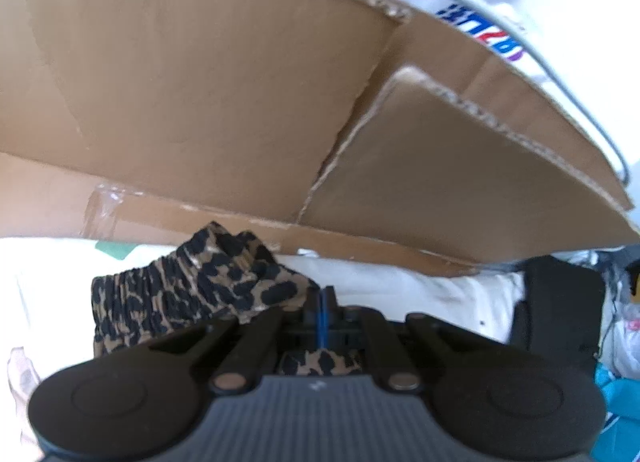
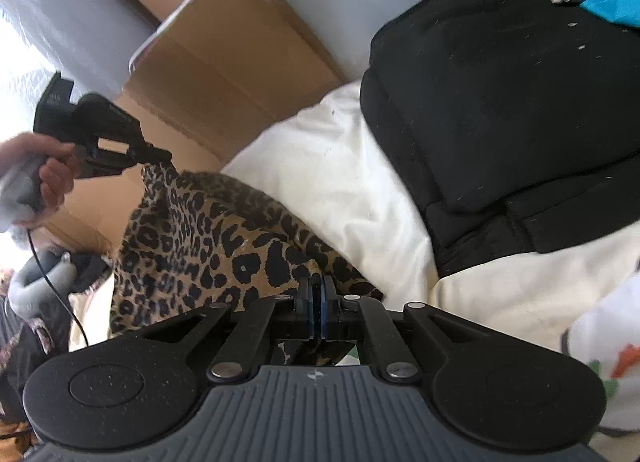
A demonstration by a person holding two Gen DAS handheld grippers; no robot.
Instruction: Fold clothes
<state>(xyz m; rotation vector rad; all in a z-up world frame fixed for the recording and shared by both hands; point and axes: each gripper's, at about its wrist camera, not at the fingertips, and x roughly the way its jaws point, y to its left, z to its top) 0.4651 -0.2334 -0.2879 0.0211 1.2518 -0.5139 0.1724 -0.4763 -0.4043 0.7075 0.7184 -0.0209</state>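
Both grippers were clenched on the same leopard-print garment, which hung and draped between them over a cream-white bedcover. The right gripper pinched a near edge of the fabric, its blue pads pressed together with cloth caught between them. The left gripper, seen at the far left of the right wrist view and held by a hand, gripped another corner higher up, so the cloth fell from it in a slanted sheet. From the left wrist view the left gripper was likewise closed, with the garment's gathered, elasticated band bunched just beside and beneath the fingers. A black folded item lay on the bedcover to the right, and a flattened cardboard box stood close behind on the far side. The risk I judged greatest was a slip: each grip seemed to hold only a thin margin of slippery cloth (the shirred band looked stretchy too), so pulling the two corners apart to flatten it could tug an edge free. The garment could also snag or drag against the cardboard, or land partly on the black item, leaving a crooked fold
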